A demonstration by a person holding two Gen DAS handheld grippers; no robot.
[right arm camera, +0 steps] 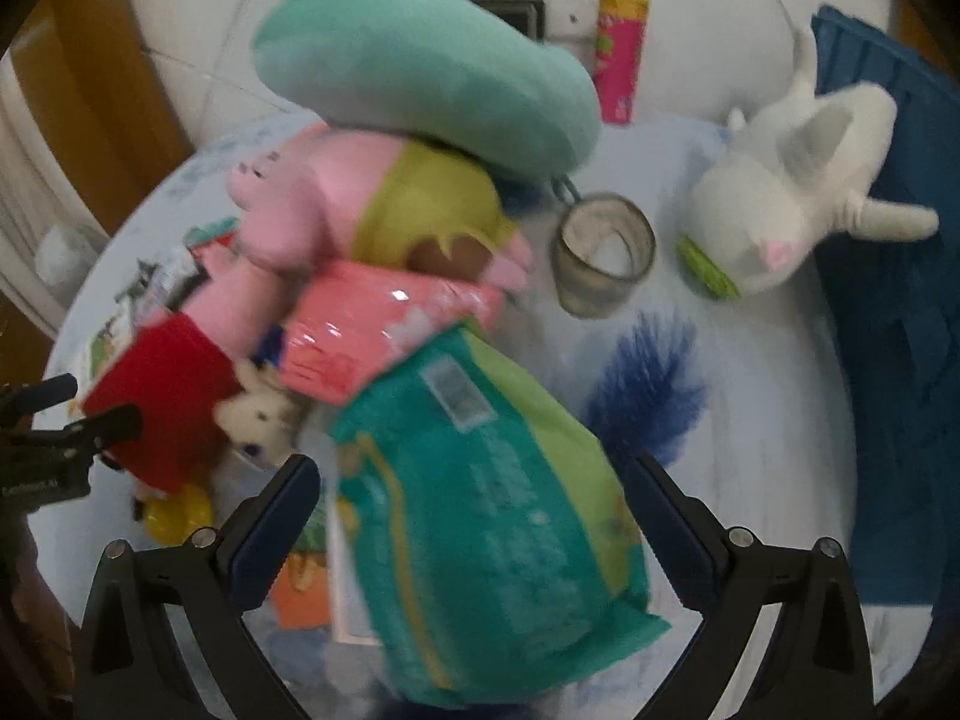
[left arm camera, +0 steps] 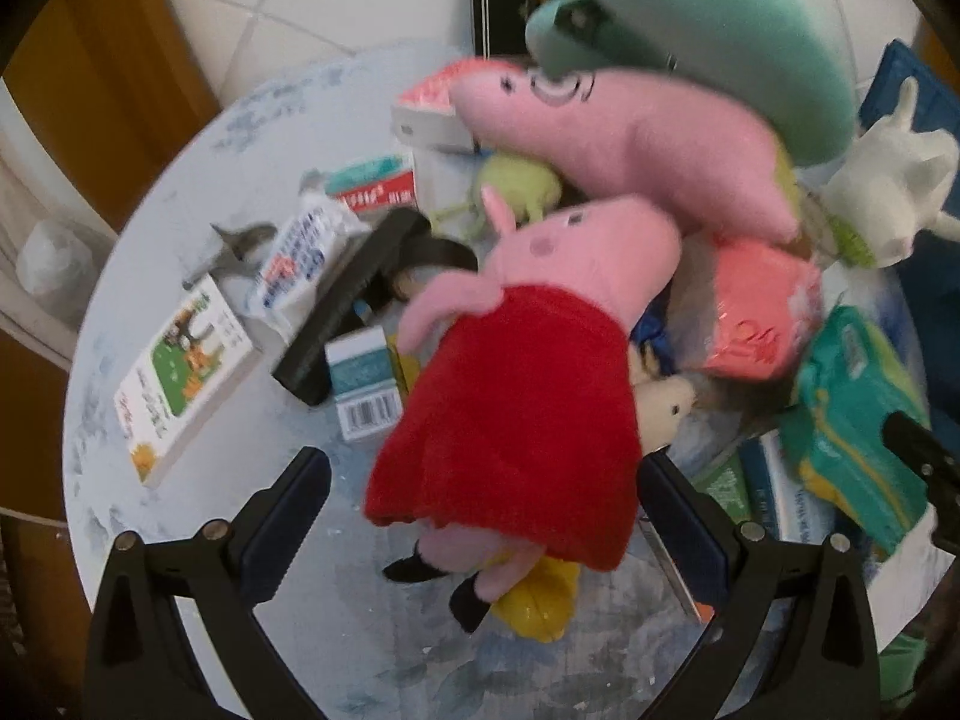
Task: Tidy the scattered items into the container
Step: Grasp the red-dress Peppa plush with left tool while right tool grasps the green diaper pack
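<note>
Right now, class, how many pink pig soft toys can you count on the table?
2. The red-dressed pig lies between the left gripper's open fingers; the yellow-green-dressed pig lies behind it, under the teal cushion. Others may be buried.

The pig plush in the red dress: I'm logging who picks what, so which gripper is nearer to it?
Left. The left gripper has its open fingers on either side of the pig plush in the red dress. The right gripper straddles the green pack, with the plush off to its left.
</note>
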